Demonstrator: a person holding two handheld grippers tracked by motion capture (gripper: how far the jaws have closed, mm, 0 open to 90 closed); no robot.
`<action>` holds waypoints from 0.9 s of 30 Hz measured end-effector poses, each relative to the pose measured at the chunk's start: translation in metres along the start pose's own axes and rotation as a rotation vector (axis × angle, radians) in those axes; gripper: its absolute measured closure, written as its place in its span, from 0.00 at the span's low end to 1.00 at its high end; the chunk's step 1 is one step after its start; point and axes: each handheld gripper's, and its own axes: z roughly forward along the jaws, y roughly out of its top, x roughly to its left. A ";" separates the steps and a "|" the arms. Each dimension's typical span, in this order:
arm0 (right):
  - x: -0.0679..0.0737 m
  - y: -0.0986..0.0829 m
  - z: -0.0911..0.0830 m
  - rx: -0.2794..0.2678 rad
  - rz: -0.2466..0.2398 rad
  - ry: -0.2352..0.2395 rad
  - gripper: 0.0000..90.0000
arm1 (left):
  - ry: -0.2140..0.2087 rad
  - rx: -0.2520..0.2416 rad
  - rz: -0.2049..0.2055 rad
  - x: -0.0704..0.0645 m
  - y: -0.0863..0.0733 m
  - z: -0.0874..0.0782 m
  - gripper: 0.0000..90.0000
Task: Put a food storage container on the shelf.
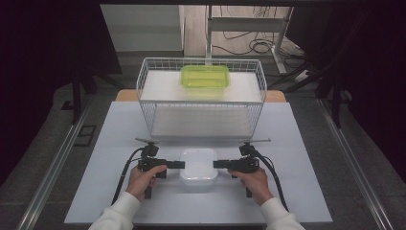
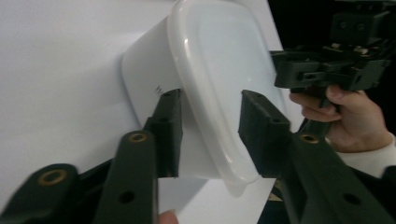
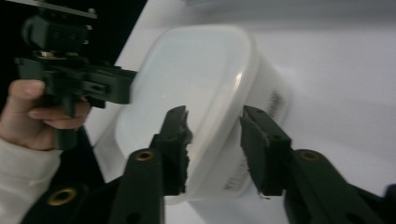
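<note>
White lidded container (image 1: 198, 167) found on the near middle of the grey table (image 1: 306, 191), square to the near edge, directly in front of the wire basket (image 1: 143, 86). Left gripper (image 1: 180, 165) brought in level from the left, right gripper (image 1: 218, 164) from the right, tips facing each other across the box: a symmetrical two-sided approach, evidently chosen so that the box can be raised flat without tipping. In the left gripper view, jaws set moderately wide, straddling the lid rim (image 2: 205, 126), one finger (image 2: 168, 126) below against the wall and the other above the lid; same arrangement in the right gripper view at the opposite rim (image 3: 219, 135). Firm contact not confirmed; a gap appears to remain at each pad, though blur makes this uncertain. Green container (image 1: 204, 75) noted on the upper shelf of the basket, far middle, well apart from the work. Lower shelf unoccupied, a likely destination.
</note>
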 end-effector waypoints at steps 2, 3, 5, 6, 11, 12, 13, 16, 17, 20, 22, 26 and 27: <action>-0.001 0.000 -0.002 -0.009 0.021 0.004 0.73 | -0.007 -0.017 -0.013 0.000 0.000 -0.002 0.76; -0.002 0.000 -0.002 -0.008 0.036 0.009 0.74 | -0.002 -0.019 -0.012 -0.001 -0.001 -0.002 0.78; -0.002 -0.002 -0.003 -0.015 0.058 0.017 0.75 | 0.011 -0.025 -0.012 -0.004 -0.002 -0.002 0.78; -0.002 -0.002 -0.004 -0.015 0.065 0.015 0.76 | 0.017 -0.026 -0.006 -0.005 -0.002 -0.002 0.78; 0.002 -0.006 -0.008 -0.021 0.073 0.021 0.79 | 0.026 -0.028 0.009 -0.010 -0.005 -0.005 0.81; 0.003 -0.006 -0.009 -0.020 0.073 0.019 0.79 | 0.032 -0.027 0.016 -0.012 -0.006 -0.005 0.81; 0.004 -0.007 -0.010 -0.020 0.065 0.015 0.80 | 0.035 -0.026 0.019 -0.013 -0.006 -0.006 0.81; 0.007 -0.008 -0.011 -0.024 0.047 0.008 0.81 | 0.040 -0.033 0.027 -0.015 -0.008 -0.008 0.82; 0.008 -0.008 -0.012 -0.024 0.043 0.007 0.81 | 0.043 -0.036 0.033 -0.017 -0.009 -0.008 0.83; 0.014 -0.008 -0.015 -0.033 0.008 -0.004 0.85 | 0.055 -0.051 0.046 -0.019 -0.011 -0.011 0.85; 0.017 -0.007 -0.017 -0.046 -0.021 -0.007 0.87 | 0.061 -0.054 0.050 -0.020 -0.011 -0.011 0.86; 0.020 -0.006 -0.018 -0.049 -0.050 -0.013 0.87 | 0.063 -0.054 0.060 -0.020 -0.011 -0.011 0.86; 0.020 -0.006 -0.018 -0.047 -0.052 -0.014 0.87 | 0.063 -0.055 0.061 -0.021 -0.011 -0.011 0.87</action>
